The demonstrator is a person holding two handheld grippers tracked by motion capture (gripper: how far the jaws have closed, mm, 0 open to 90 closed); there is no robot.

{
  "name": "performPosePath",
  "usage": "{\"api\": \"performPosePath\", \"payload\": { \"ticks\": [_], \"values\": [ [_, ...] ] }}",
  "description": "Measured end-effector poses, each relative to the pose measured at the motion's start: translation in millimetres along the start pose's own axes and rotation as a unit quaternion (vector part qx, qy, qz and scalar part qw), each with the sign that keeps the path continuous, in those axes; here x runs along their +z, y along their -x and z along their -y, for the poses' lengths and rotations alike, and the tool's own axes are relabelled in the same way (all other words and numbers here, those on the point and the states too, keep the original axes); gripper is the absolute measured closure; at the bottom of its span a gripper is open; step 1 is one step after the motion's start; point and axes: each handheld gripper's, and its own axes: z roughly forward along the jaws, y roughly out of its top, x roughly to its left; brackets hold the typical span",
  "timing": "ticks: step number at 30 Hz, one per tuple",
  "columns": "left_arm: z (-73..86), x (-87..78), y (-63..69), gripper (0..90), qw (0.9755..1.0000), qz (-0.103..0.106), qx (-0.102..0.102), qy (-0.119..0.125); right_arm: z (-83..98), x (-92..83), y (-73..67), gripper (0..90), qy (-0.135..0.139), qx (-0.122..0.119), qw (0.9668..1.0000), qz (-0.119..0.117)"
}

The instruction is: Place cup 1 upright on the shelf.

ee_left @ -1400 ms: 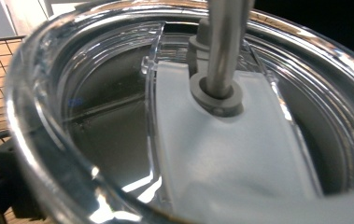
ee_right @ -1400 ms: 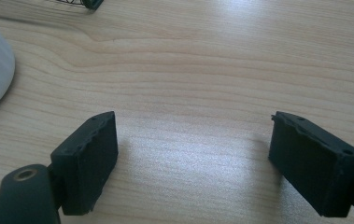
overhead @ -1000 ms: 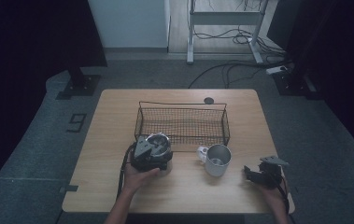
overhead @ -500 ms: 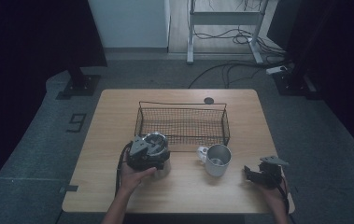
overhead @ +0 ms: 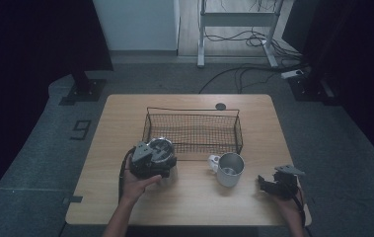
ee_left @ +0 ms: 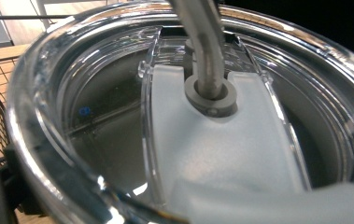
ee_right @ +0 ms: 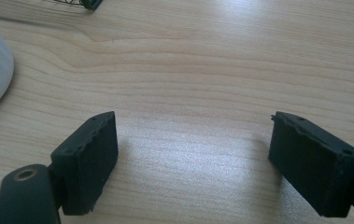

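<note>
Left gripper [overhead: 151, 160] apparently held a lidded cup [ee_left: 188, 116] beside the wire basket [overhead: 192, 129]; grip unclear, so it might slip and tip; right gripper [overhead: 279, 183] rested on the surface [ee_right: 212, 60], jaws wide, empty.

no brand, label or word can be read on anything on the table [overhead: 194, 197]; on the grey floor [overhead: 51, 163] left of the table lies a dark angular mark [overhead: 81, 129] shaped somewhat like a 9, though it cannot be told whether it is a numeral
</note>
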Motion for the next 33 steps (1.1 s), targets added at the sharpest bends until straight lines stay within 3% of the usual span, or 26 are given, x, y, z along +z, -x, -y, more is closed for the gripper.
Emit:
{"api": "performPosePath", "payload": {
  "ticks": [33],
  "values": [
    [-24.8,-10.7,-0.3,2.9,0.9998,0.012,0.010,0.012,0.0,-0.3,0.3,16.5,0.000,0.001,1.0000,0.003]
  ]
}}
